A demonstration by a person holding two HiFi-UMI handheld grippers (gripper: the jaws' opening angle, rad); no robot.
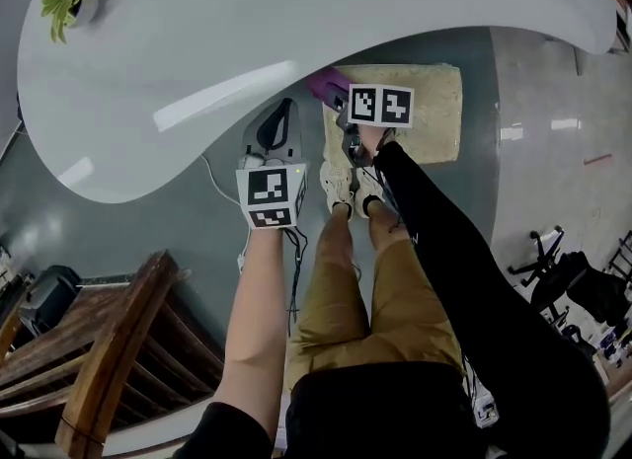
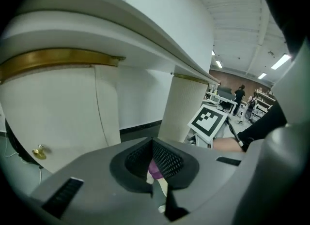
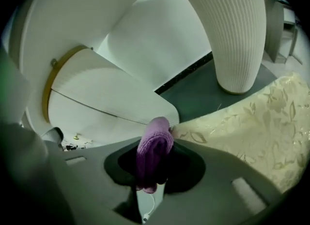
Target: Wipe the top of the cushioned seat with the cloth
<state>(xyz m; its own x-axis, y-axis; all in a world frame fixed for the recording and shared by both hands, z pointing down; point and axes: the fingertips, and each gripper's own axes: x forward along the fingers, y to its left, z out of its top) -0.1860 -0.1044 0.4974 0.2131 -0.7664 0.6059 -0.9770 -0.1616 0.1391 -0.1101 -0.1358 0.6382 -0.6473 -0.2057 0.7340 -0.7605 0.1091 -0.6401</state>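
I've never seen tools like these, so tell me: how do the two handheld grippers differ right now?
The right gripper is clamped on a purple cloth. The left gripper grips nothing, and its jaws look closed. The right gripper is at the edge of the cream cushioned seat, while the left gripper is off to the seat's side, over grey floor. Both carry a cube with square markers and are held by the same person.

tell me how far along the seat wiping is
Done: the purple cloth is clamped in the right gripper and held at the corner of the cushioned seat. In hand: starting the first stroke; contact isn't clear. To do: wiping across the whole top. The left gripper is shut on nothing.
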